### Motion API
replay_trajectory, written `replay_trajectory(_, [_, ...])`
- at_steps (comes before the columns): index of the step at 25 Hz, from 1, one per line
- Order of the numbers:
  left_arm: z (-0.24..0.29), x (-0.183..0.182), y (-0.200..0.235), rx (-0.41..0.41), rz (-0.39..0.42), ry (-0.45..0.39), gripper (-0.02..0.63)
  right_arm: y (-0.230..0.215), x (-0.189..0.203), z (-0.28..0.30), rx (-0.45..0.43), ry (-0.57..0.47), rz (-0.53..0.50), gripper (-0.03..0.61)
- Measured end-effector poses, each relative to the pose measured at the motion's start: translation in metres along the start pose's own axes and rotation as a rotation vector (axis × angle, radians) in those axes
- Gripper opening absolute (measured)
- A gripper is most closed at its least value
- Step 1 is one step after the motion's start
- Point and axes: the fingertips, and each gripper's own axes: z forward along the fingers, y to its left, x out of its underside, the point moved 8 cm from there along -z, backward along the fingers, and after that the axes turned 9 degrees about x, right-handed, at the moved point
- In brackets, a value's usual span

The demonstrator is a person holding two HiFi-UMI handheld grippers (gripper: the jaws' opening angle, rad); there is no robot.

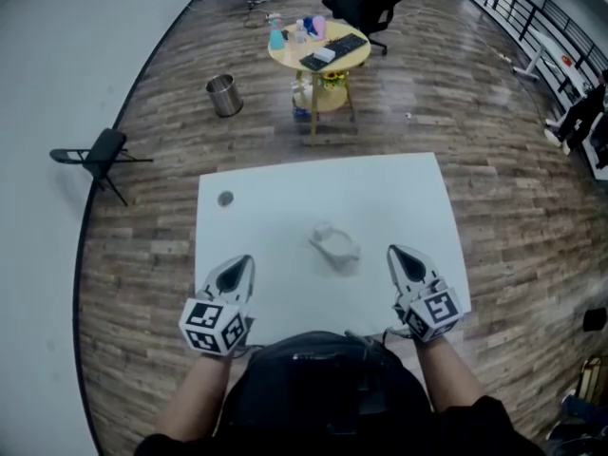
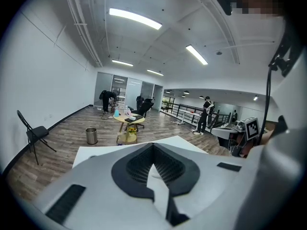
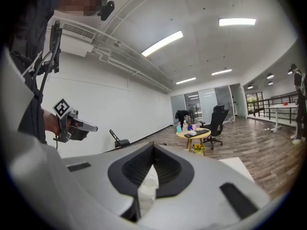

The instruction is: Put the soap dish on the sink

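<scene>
A pale, translucent soap dish lies near the middle of the white table. My left gripper hovers over the table's near left part, jaws together and nothing between them. My right gripper is over the near right part, a short way right of the dish, also shut and empty. Neither touches the dish. In the left gripper view the closed jaws point across the table; in the right gripper view the shut jaws do the same, and the left gripper shows at the left.
A small grey round spot sits near the table's far left corner. Beyond the table stand a round yellow table with bottles and a keyboard, a metal bin, a black folding chair and an office chair. The floor is wood.
</scene>
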Motion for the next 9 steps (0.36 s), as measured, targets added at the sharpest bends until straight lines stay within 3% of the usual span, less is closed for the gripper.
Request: replay_trajectory(9, [0.0017, 0.0014, -0.0027, -0.003, -0.005, -0.008, -0.011, -0.0045, 0.0063, -0.0025, 0.001, 0.014, 0.002, 0.004])
